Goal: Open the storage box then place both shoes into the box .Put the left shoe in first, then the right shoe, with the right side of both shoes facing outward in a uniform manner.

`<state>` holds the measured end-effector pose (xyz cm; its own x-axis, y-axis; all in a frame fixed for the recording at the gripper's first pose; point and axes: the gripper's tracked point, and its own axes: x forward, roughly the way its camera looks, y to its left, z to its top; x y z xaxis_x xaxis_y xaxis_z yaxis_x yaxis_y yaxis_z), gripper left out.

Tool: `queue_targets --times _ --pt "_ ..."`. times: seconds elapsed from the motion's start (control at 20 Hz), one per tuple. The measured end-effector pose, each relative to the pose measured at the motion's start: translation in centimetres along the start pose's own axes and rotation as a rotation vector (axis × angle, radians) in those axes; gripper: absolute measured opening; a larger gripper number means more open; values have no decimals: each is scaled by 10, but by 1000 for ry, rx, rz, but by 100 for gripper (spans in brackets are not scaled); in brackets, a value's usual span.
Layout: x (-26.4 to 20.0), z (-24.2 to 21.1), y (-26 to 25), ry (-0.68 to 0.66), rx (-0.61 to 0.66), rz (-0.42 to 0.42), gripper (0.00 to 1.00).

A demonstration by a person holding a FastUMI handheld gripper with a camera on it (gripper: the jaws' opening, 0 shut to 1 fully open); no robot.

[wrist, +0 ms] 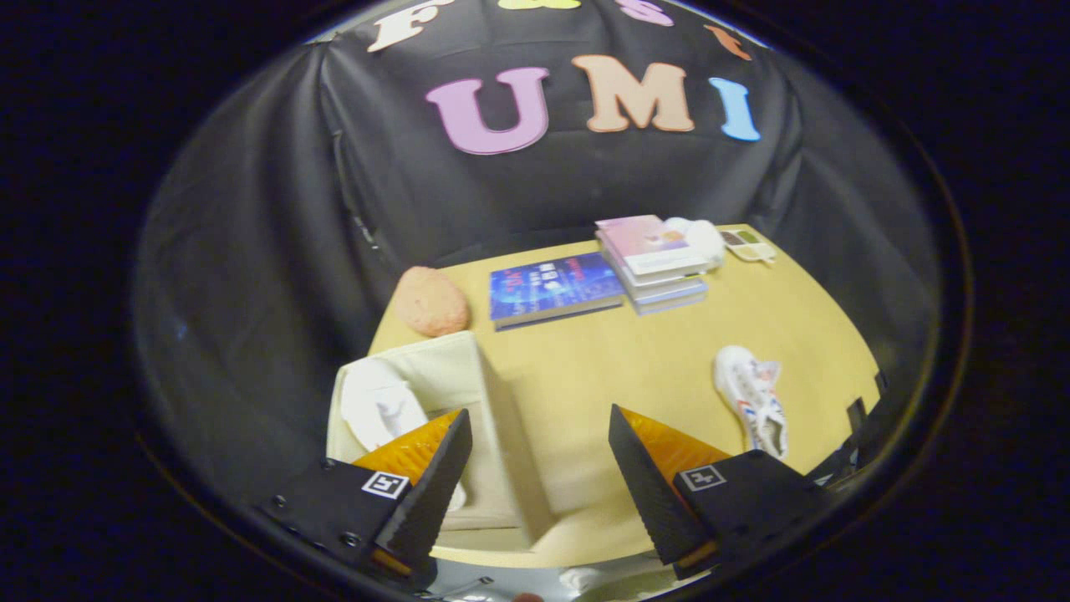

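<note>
At the far left of the bench [652, 368] lies a pinkish, rough, rounded thing [430, 301], close to the black cloth wall. In front of it, nearer to the tongs, stands the storage box [493, 418], cream in colour and open on top; one white shoe [380, 410] lies inside it, partly hidden behind the left finger. The tongs [540, 447] hang above the box's right wall and the bare bench beside it, with their fingers spread wide and nothing held between them. Beyond the fingers, at the back of the bench, a blue book [553, 288] lies flat, and just to its right is a small stack of books [654, 261] with a white soft thing [700, 238] behind it. At the right, the second white shoe [752, 400] lies on the bench, well apart from the box.
</note>
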<state>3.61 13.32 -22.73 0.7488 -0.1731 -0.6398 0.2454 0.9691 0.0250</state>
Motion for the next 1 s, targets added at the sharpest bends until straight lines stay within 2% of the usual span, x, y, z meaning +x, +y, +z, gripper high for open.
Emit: queue_targets --times 0.3,0.65,0.75,1.0 --pt "6 -20 -158 60 -25 -282 100" --pt "20 -49 -283 211 -155 -517 99" --pt "27 -57 -300 248 -183 -536 97" --pt "56 -82 -317 371 -272 -504 96"
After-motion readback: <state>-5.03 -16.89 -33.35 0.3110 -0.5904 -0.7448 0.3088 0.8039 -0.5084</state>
